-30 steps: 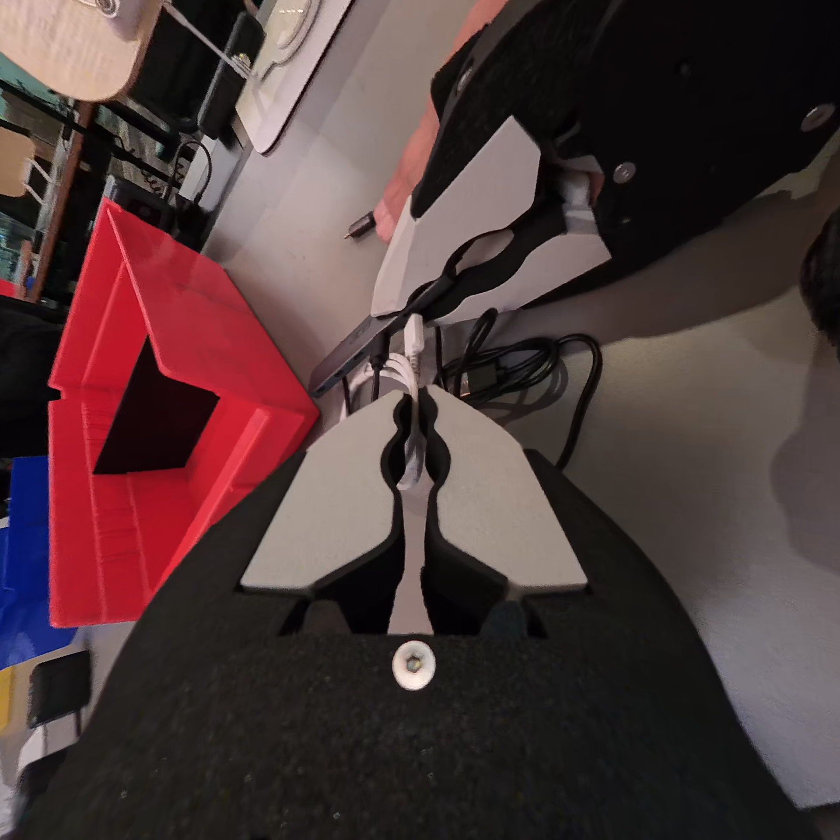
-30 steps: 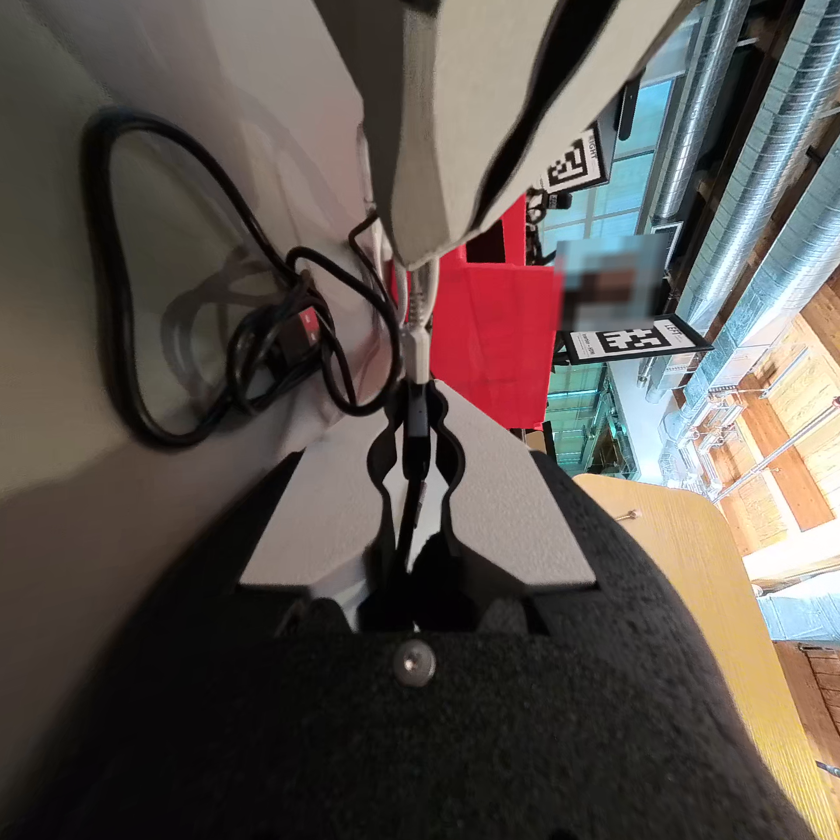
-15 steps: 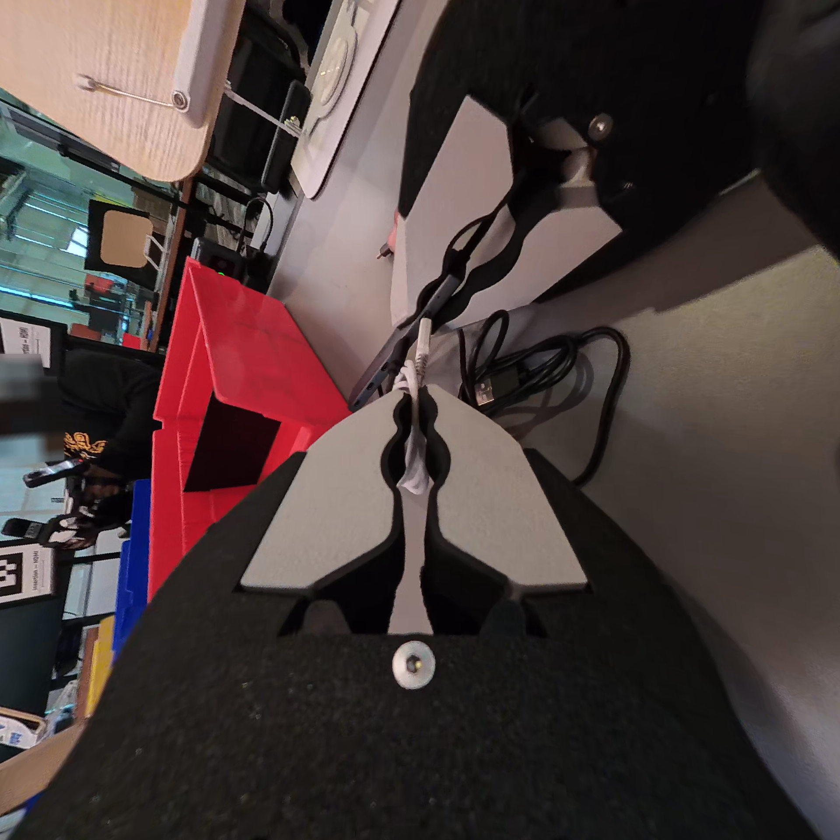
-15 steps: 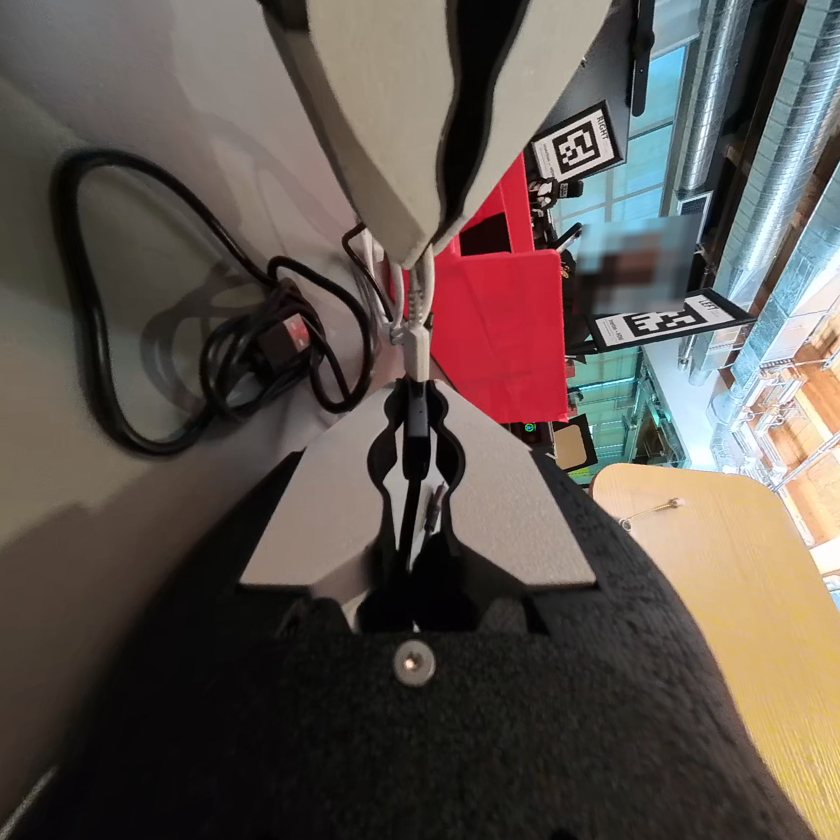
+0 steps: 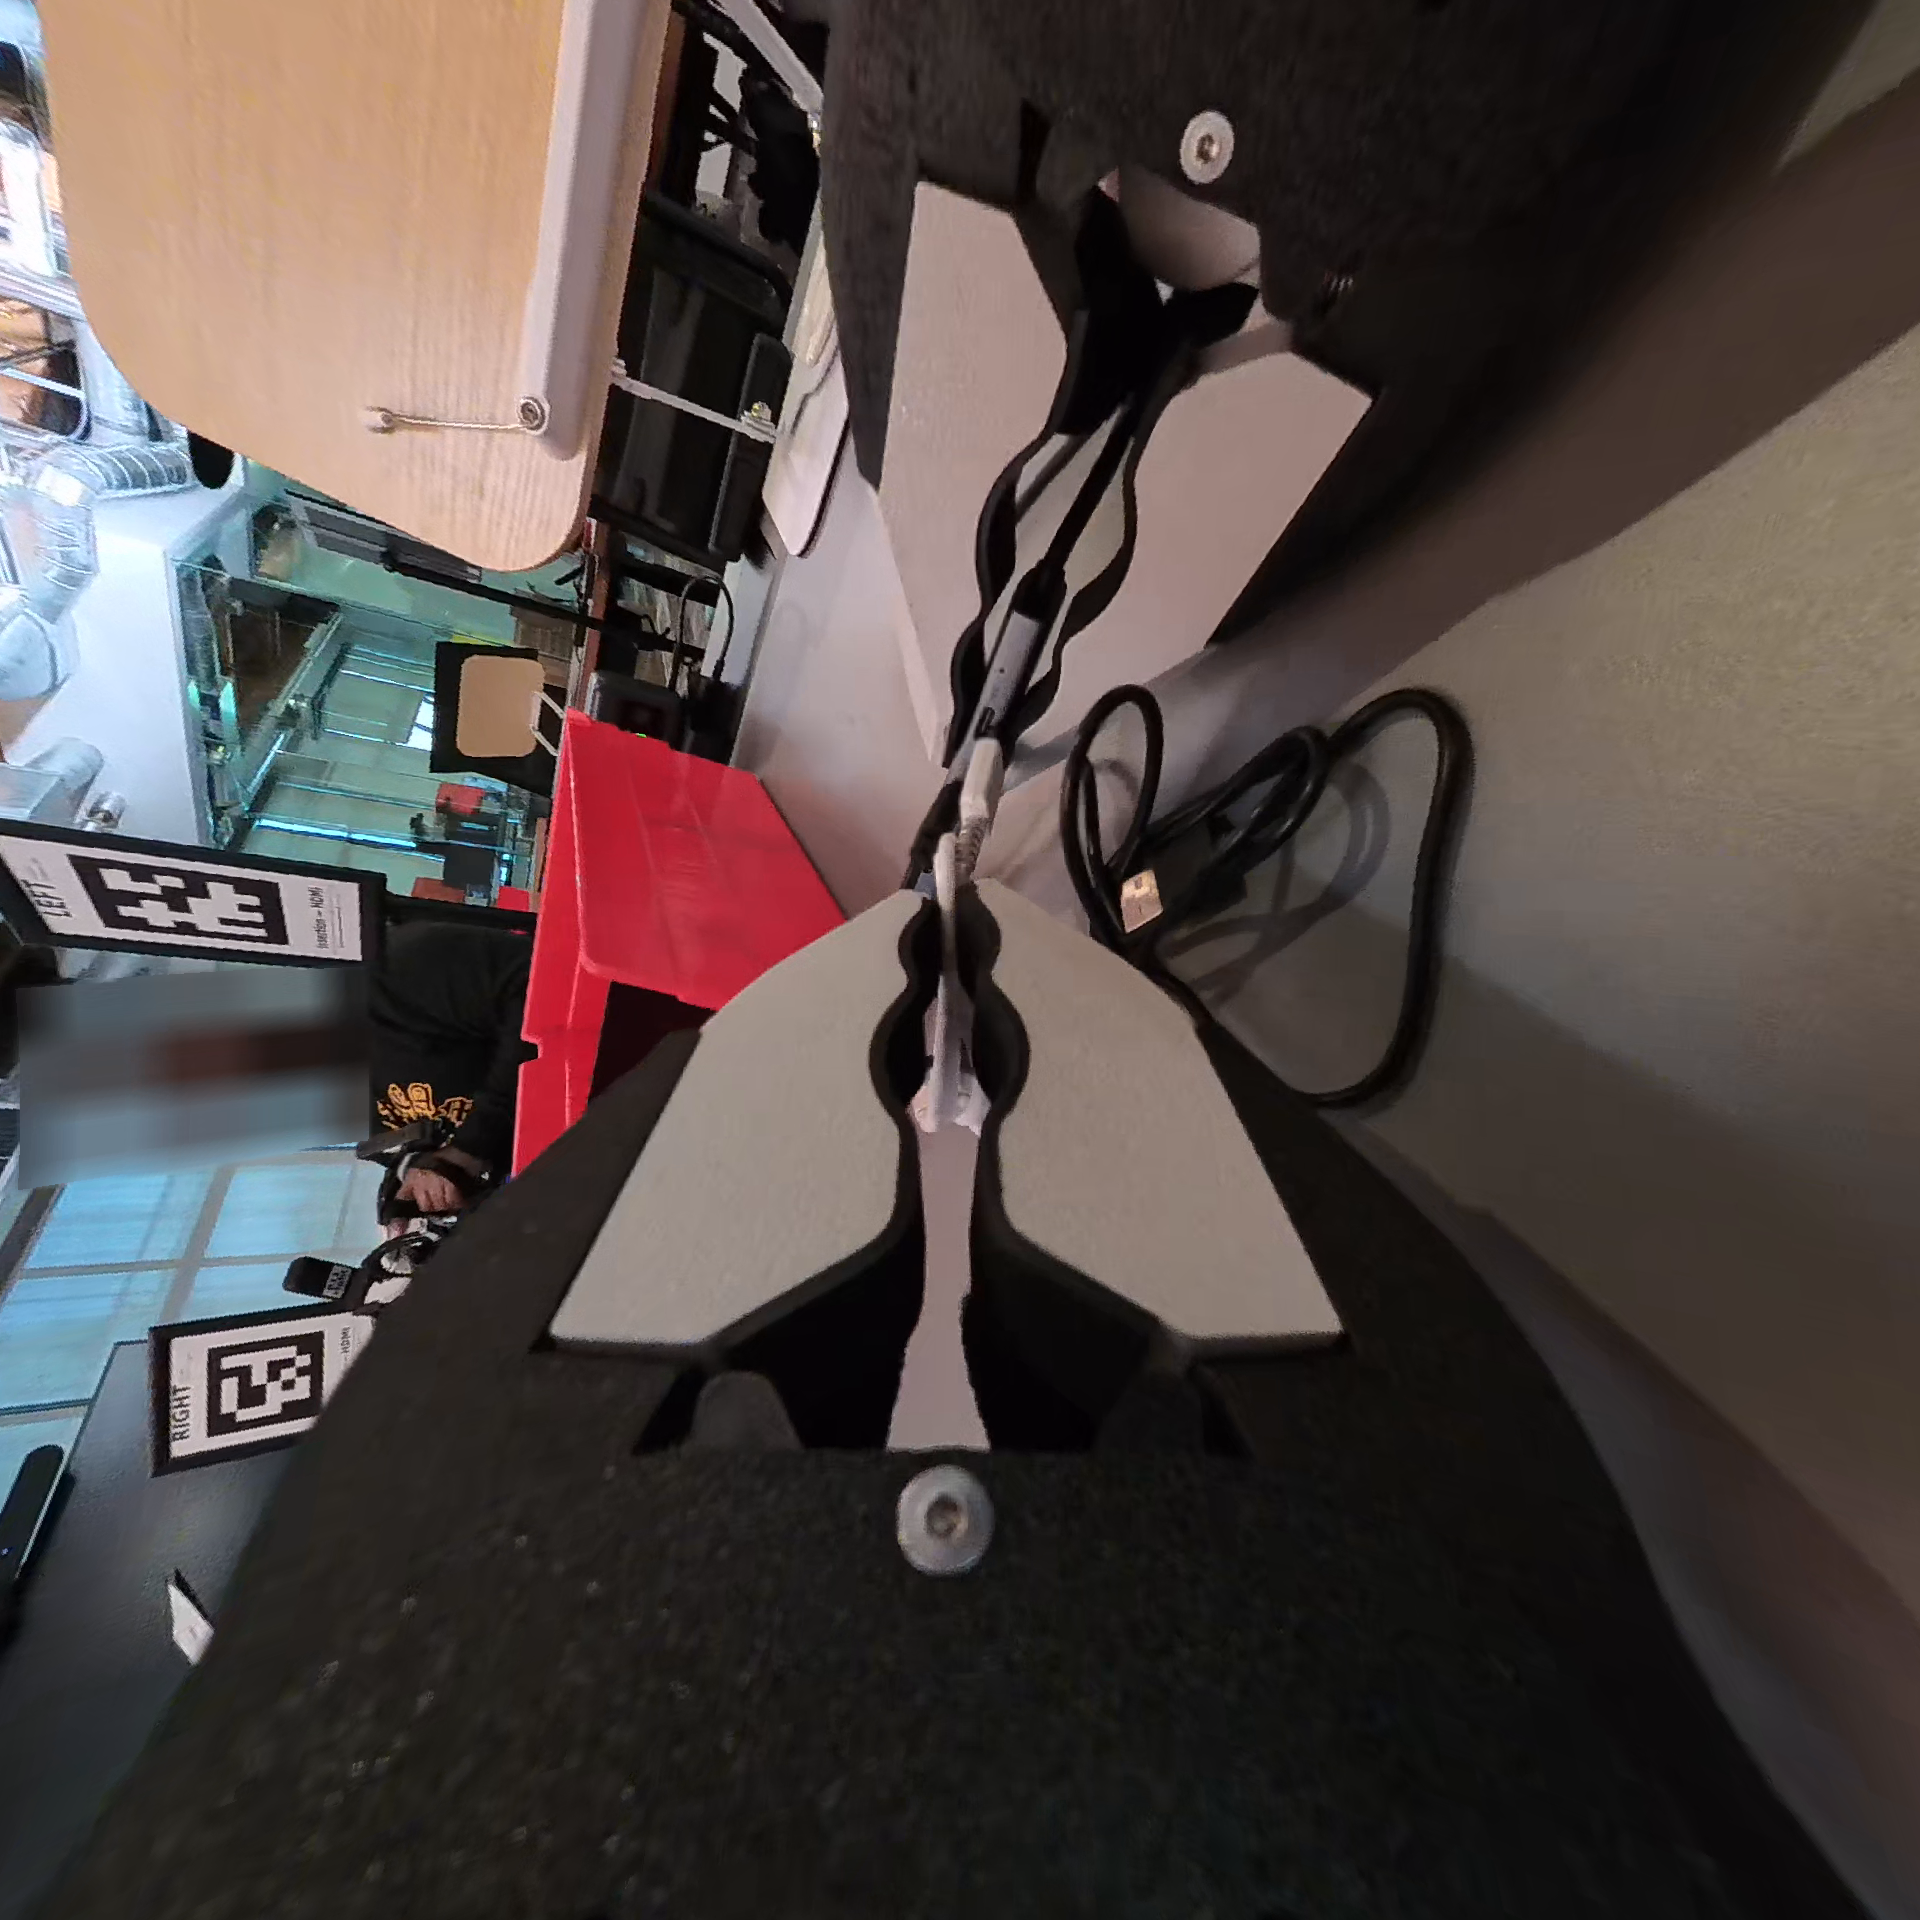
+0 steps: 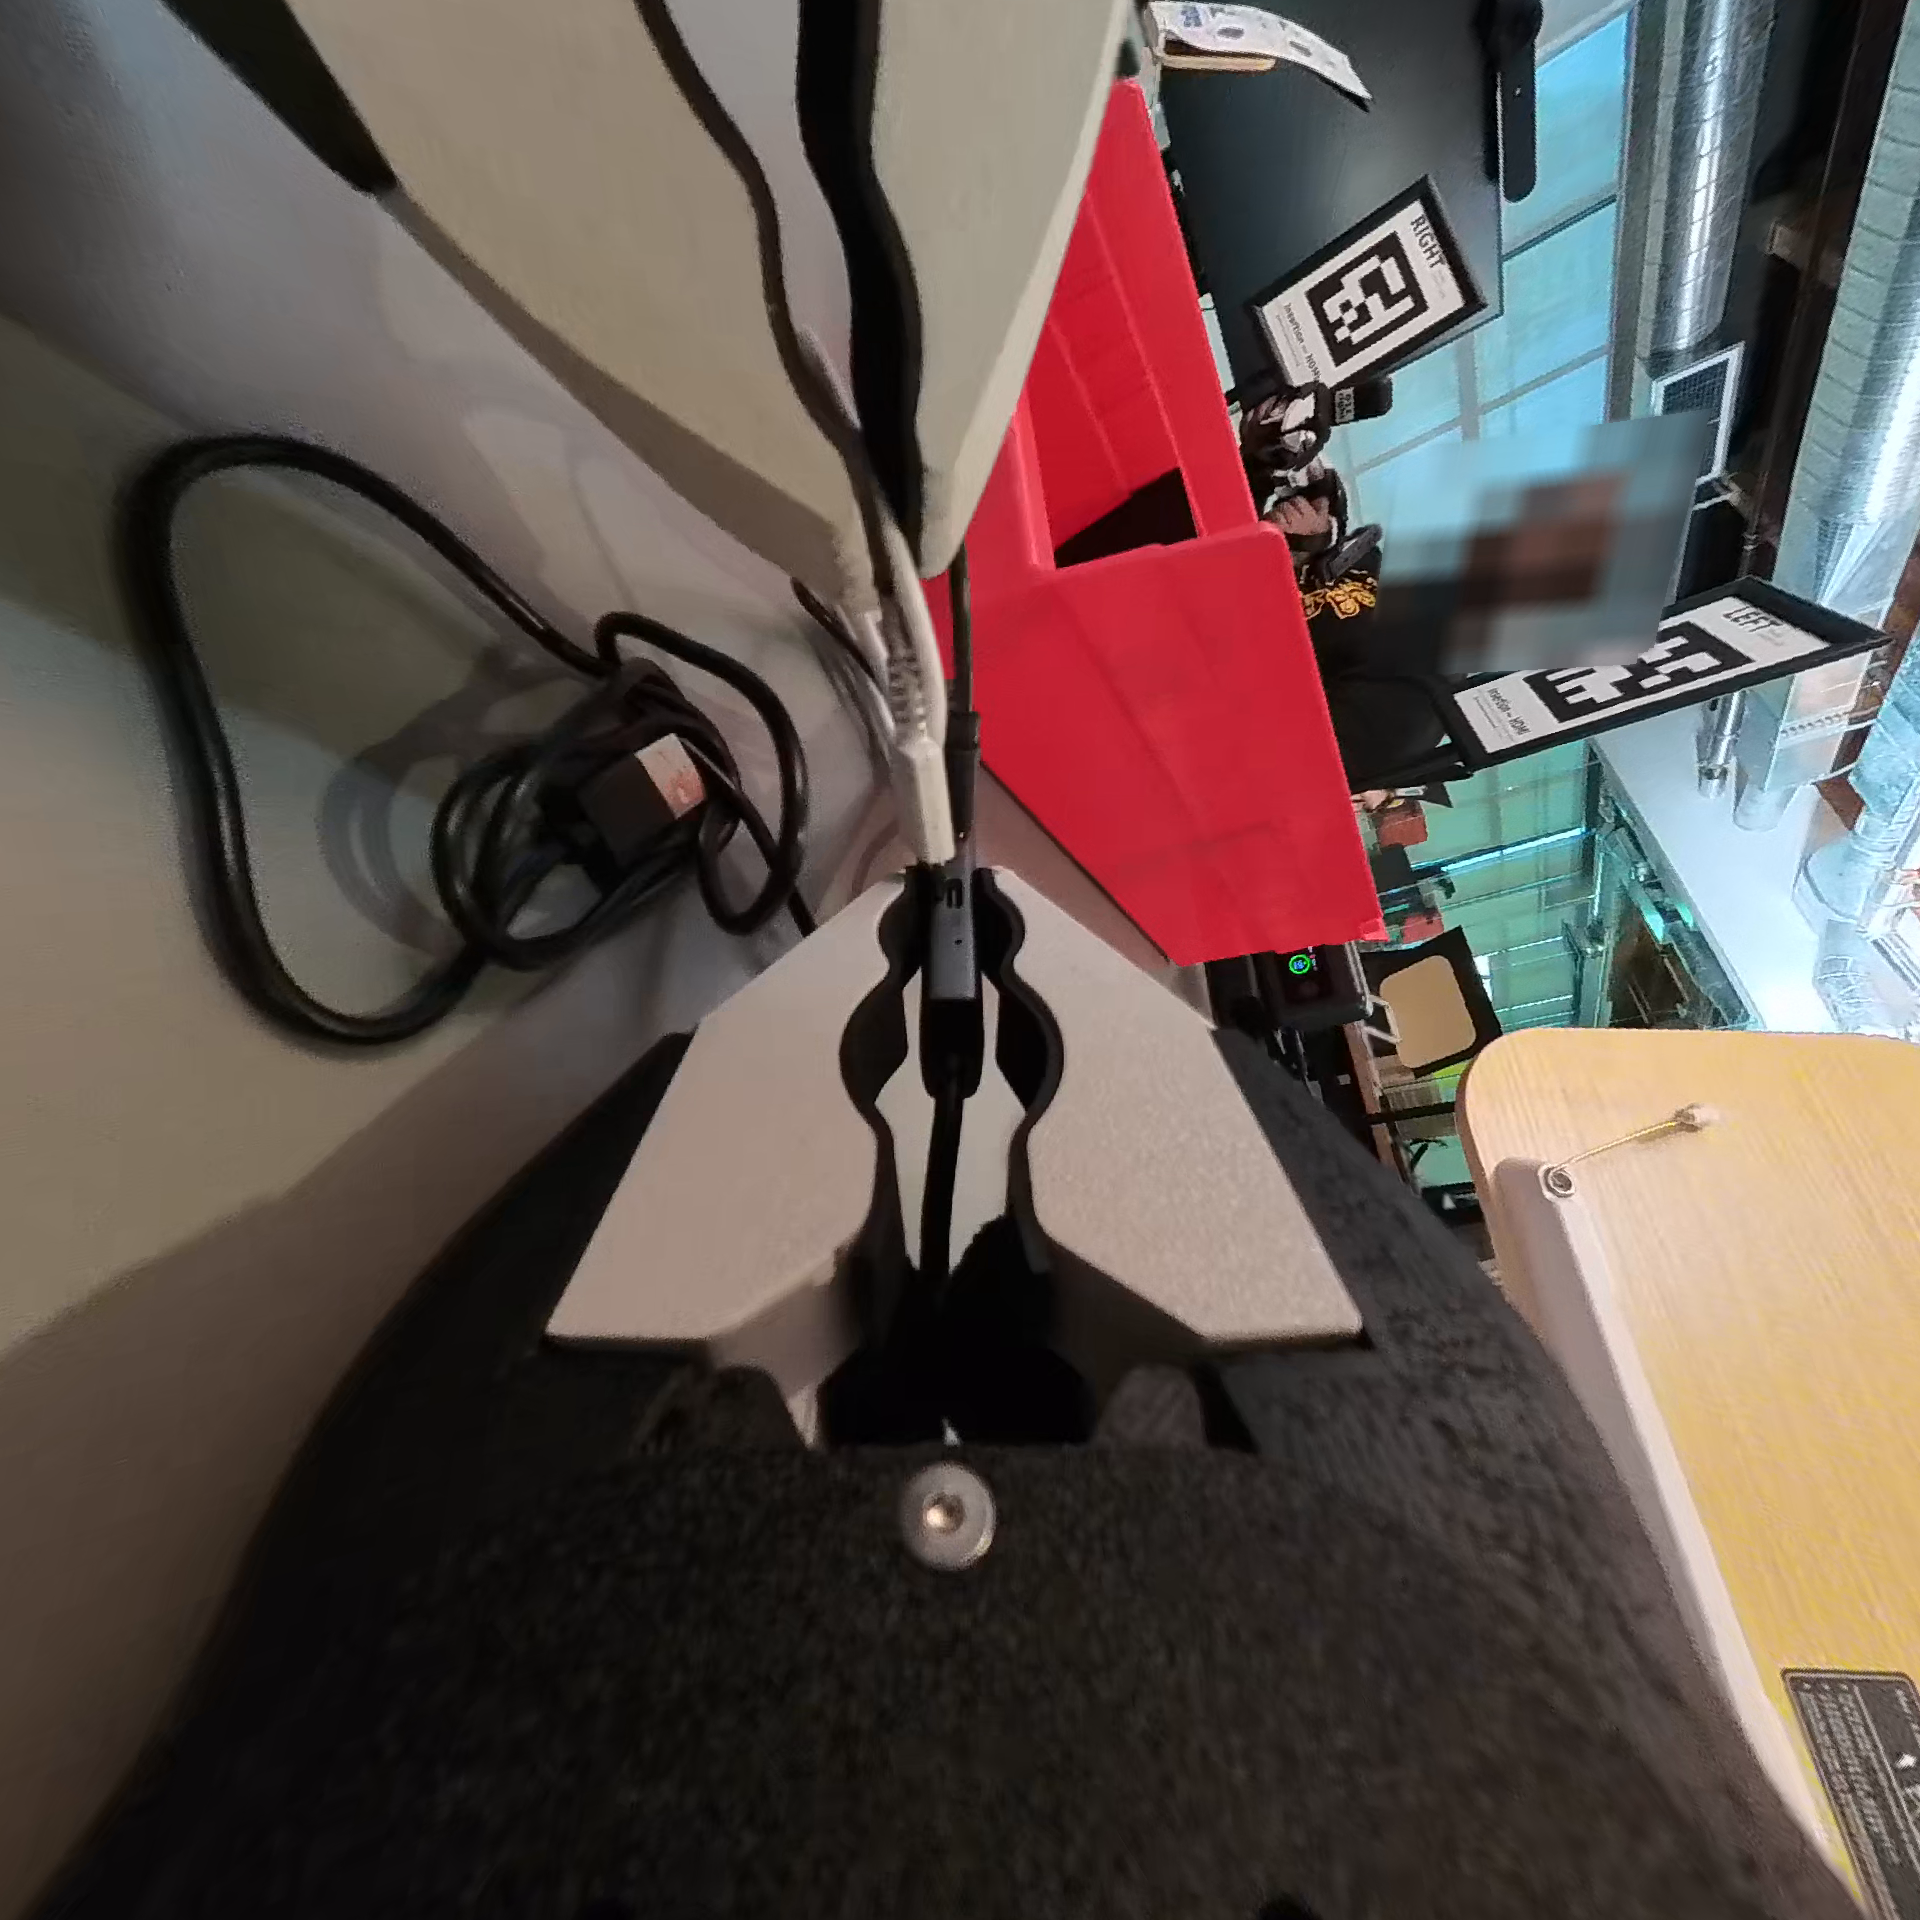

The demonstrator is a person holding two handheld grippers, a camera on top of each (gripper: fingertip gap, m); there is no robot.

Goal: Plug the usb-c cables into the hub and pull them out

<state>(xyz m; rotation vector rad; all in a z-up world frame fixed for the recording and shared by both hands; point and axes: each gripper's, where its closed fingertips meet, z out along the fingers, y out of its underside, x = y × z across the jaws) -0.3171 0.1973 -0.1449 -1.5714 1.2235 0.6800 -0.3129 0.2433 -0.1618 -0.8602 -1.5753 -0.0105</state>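
My left gripper [image 5: 951, 896] is shut on the white usb-c cable [image 5: 948, 1023], just behind its plug [image 5: 977, 792]. My right gripper [image 6: 951, 878] faces it and is shut on the thin dark grey hub [image 6: 951, 956], seen edge-on. The white plug [image 6: 920, 748] meets the hub's end; I cannot tell how deep it sits. A thin black cable [image 6: 961, 665] runs to the same end beside it. In the left wrist view the right gripper [image 5: 997, 717] holds the hub [image 5: 1023, 644] just past the plug. The left gripper [image 6: 894, 540] fills the top of the right wrist view.
A coiled black cable [image 5: 1257, 831] with a loose plug lies on the grey table [image 5: 1662, 727] beside the grippers; it also shows in the right wrist view [image 6: 613, 790]. A red bin [image 5: 675, 862] stands close behind. A person and tag boards are farther off. The gap from one gripper's tips to the other's is roughly 5 centimeters.
Both grippers have tilted together, so more of the room shows in each view. The hub, seen flat a second ago, is now edge-on. Both holds are unchanged.
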